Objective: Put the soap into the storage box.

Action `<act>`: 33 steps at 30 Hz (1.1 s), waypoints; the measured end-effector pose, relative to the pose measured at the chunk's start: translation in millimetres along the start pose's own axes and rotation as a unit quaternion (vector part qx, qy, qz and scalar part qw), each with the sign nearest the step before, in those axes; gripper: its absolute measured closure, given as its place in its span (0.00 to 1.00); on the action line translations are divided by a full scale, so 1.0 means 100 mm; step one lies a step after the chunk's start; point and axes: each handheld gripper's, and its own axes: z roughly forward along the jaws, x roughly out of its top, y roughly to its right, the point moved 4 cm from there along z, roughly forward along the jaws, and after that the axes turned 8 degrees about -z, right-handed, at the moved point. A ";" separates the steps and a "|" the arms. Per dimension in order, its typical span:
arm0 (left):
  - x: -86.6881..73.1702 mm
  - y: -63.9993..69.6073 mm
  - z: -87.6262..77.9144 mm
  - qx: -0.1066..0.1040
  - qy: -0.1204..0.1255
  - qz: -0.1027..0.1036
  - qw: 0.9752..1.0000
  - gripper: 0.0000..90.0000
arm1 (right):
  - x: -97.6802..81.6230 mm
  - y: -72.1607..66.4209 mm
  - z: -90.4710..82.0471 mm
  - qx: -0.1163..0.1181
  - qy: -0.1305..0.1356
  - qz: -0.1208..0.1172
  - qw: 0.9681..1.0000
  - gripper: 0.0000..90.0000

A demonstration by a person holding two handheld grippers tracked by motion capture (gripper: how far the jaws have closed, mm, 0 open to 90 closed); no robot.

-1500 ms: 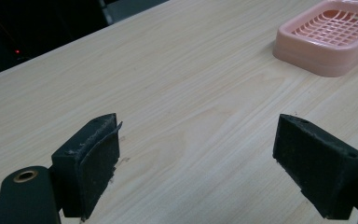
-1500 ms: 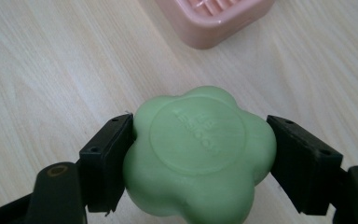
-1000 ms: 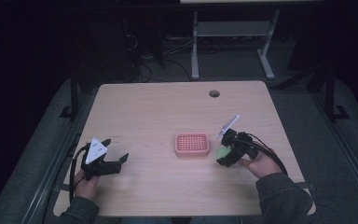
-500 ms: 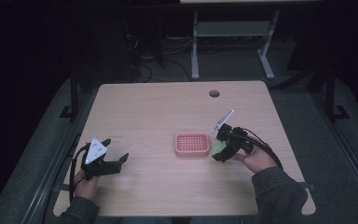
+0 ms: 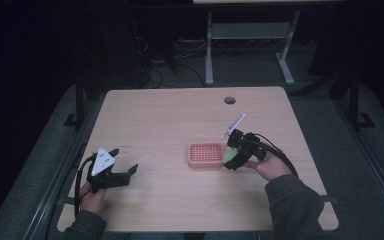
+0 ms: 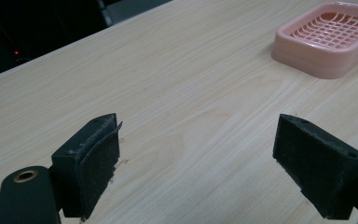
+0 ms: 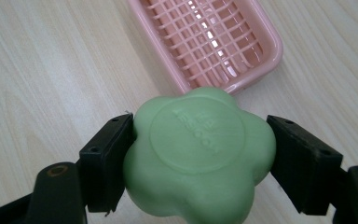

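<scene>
Your right hand-held gripper [image 7: 200,154] is clamped on a green flower-shaped soap [image 7: 198,156], held just beside the near edge of the pink soap dish [image 7: 209,42]. Your left hand-held gripper [image 6: 196,163] rests well apart on the surface [image 6: 177,93], its jaws spread wide.

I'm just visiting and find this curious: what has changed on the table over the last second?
The right tongs, shut on the green soap, have moved left, toward the pink soap dish, and now sit at its right edge. The soap was already held a second ago and has not been let go. The dish has stayed put, and the left tongs rest open at the same spot on the table.
</scene>
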 end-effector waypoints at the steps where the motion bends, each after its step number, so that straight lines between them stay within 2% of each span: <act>1: 0.00 0.00 0.00 0.000 0.000 0.000 1.000 0.16 | 0.01 0.00 0.00 -0.002 -0.001 -0.001 1.000 0.29; 9: 0.00 0.00 0.00 0.000 0.000 0.001 1.000 0.16 | 0.11 0.04 0.04 -0.001 0.003 -0.006 1.000 0.29; 11: 0.00 -0.01 -0.01 0.000 -0.001 0.002 1.000 0.16 | 0.13 0.05 0.05 0.007 0.007 -0.003 1.000 0.29; 13: 0.00 -0.01 -0.01 0.000 -0.001 0.002 1.000 0.16 | 0.16 0.07 0.06 -0.003 0.000 -0.005 1.000 0.29; 18: 0.00 -0.01 -0.01 0.000 -0.001 0.001 1.000 0.16 | 0.23 0.07 0.08 0.003 0.005 -0.005 1.000 0.29; 33: 0.00 -0.01 -0.01 0.000 0.002 -0.005 1.000 0.16 | 0.60 0.06 0.21 0.016 0.009 -0.029 0.999 0.29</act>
